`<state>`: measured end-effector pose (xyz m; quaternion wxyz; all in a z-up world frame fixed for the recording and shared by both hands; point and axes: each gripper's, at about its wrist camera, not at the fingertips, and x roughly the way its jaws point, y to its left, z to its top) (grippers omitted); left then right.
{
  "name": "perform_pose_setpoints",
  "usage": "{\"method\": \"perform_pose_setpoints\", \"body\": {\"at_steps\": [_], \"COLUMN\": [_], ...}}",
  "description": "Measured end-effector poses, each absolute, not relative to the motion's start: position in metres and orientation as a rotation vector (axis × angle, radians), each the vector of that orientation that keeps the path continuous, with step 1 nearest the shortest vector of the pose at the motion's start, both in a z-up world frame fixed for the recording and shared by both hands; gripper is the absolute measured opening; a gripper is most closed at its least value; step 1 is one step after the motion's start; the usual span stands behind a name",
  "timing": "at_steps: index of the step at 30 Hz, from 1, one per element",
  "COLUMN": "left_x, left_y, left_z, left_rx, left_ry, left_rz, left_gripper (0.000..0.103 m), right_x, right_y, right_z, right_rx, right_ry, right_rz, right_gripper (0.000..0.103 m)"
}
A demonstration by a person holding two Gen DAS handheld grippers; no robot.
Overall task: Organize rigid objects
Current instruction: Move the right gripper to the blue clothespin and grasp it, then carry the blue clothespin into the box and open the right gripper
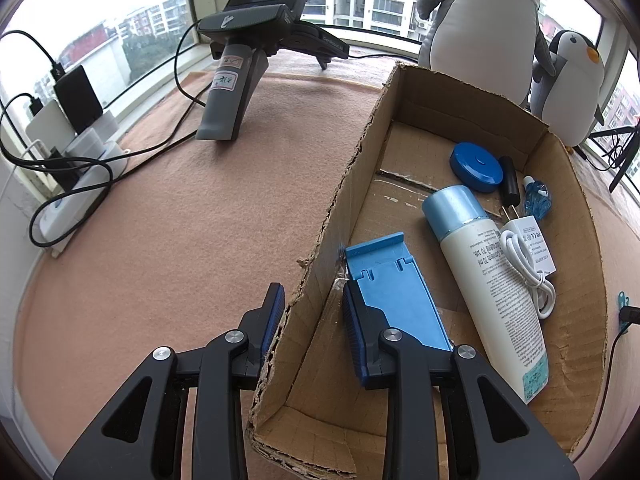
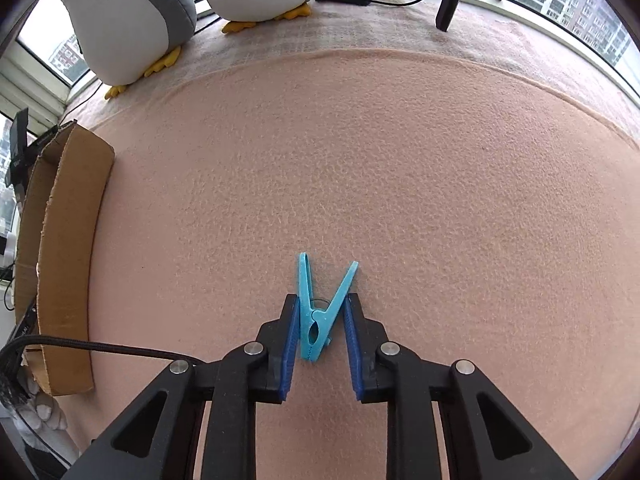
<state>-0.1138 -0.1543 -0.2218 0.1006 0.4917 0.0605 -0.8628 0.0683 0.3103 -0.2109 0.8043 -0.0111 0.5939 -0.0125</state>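
Cardboard box (image 1: 460, 92), largest item: already holds a lotion bottle (image 1: 486, 276), blue stand (image 1: 394, 288), round tin (image 1: 476, 166), charger (image 1: 532, 240); my left gripper (image 1: 312, 312) straddles its near wall, fingers wide. Smallest: blue clothespin (image 2: 320, 312) on felt, between my right gripper's (image 2: 322, 320) part-open fingers. I judge pickup underway; next, close, lift and carry it boxward

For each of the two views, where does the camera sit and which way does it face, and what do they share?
Left wrist: sits on the left hand-held gripper, looking forward and down over the cardboard box; its open fingers straddle the box's near wall, beside a blue stand.
Right wrist: sits on the right hand-held gripper, looking down at the pink mat; its fingers flank a blue clothespin, not visibly squeezing it.
Shared: the box, the mat, two penguin toys.
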Motion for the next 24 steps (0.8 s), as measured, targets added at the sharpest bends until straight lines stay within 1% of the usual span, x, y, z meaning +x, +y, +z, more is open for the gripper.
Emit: {"method": "perform_pose_setpoints", "body": {"at_steps": [7,13,24], "left_x": [-0.114,-0.113,-0.113], "left_y": [-0.154,-0.155,-0.155], "left_z": [-0.222,-0.222,-0.222], "left_rx": [1.454,1.453,1.454], "left_ry": [0.178,0.178,0.177], "left_rz": [-2.549,-2.547,-2.547], "left_gripper": [0.028,0.028,0.028], "right_x": [0.067,0.073,0.087], "right_y": [0.313,0.326,0.394], "right_z": [-0.210,-0.194,-0.168], "right_rx": [-0.061,-0.118,-0.243], "right_ry": [1.241,1.163,1.049], "right_rz": [-0.008,0.010,0.124], "right_gripper": [0.019,0.019,0.019]}}
